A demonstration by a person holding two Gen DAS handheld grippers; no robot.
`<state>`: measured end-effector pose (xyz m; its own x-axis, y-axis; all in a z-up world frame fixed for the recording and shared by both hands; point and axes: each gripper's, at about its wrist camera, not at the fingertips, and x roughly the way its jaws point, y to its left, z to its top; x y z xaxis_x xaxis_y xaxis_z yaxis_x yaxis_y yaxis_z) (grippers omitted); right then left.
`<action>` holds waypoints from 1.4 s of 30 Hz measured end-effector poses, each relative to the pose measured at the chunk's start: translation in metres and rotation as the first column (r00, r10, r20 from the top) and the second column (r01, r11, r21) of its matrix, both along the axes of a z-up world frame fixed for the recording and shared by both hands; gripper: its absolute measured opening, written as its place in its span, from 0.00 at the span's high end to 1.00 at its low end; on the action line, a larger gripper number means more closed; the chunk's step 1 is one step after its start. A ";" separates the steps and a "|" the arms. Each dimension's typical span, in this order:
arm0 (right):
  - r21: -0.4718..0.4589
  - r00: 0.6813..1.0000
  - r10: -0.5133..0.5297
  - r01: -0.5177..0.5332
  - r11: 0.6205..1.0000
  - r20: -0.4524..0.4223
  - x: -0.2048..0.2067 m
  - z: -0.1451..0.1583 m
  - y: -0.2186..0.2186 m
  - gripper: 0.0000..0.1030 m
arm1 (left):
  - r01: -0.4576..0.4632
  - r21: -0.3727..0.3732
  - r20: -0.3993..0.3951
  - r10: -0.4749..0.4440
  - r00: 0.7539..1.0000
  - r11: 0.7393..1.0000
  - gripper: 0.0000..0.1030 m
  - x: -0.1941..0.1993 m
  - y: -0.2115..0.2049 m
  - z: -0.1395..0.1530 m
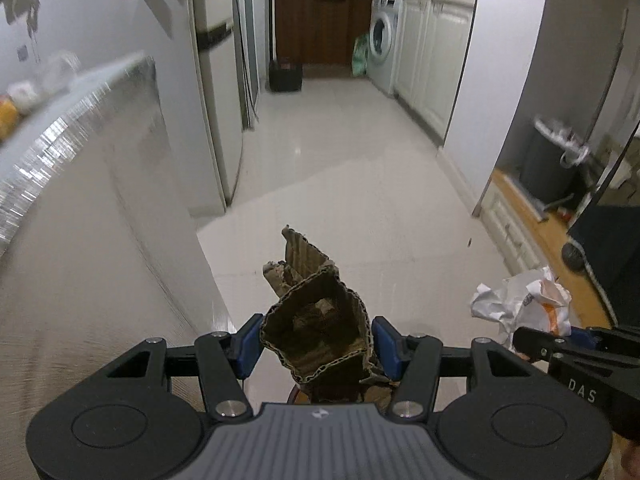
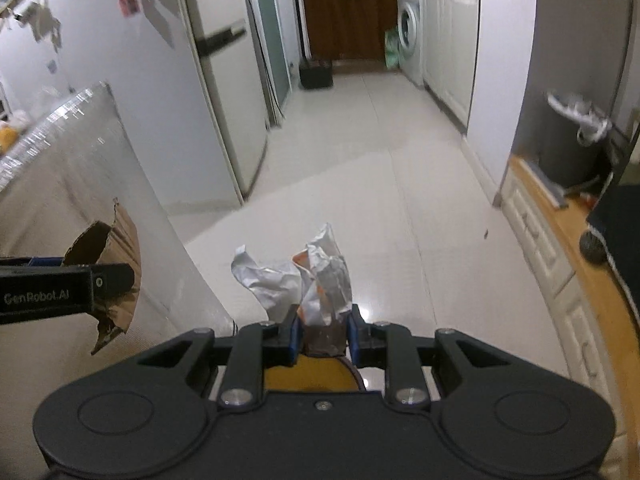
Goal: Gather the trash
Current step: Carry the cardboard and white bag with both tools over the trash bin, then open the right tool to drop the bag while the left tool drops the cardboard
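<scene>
Left gripper (image 1: 316, 344) pinches crumpled cardboard (image 1: 316, 320) between its pads; right gripper (image 2: 322, 334) pinches crumpled paper (image 2: 308, 284).

Two black grippers, the left gripper (image 1: 316, 344) and the right gripper (image 2: 322, 334). One crumpled brown corrugated cardboard piece (image 1: 316, 320), one scrunched white-and-orange paper wrapper (image 2: 312, 284). One dark grey bin with a white liner (image 2: 568, 140), one white front-loading washing machine (image 1: 384, 40), one pale marble-topped counter (image 1: 80, 120).
</scene>
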<state>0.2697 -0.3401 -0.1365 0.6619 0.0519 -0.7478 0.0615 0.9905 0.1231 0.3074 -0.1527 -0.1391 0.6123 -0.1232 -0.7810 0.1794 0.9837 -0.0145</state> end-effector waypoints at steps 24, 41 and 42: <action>0.022 0.924 -0.007 0.017 1.000 -0.382 0.055 -0.171 0.000 0.77 | -0.005 0.013 -0.387 0.009 0.922 1.000 0.43 0.067 0.000 -0.196; 0.039 0.886 0.023 -0.005 0.999 -0.463 0.076 -0.206 0.004 0.77 | -0.027 -0.024 -0.482 0.012 0.876 0.999 0.21 0.090 0.006 -0.246; 0.042 0.885 0.028 -0.010 0.999 -0.464 0.077 -0.207 0.002 0.77 | -0.026 -0.017 -0.485 0.015 0.874 1.000 0.18 0.090 0.007 -0.248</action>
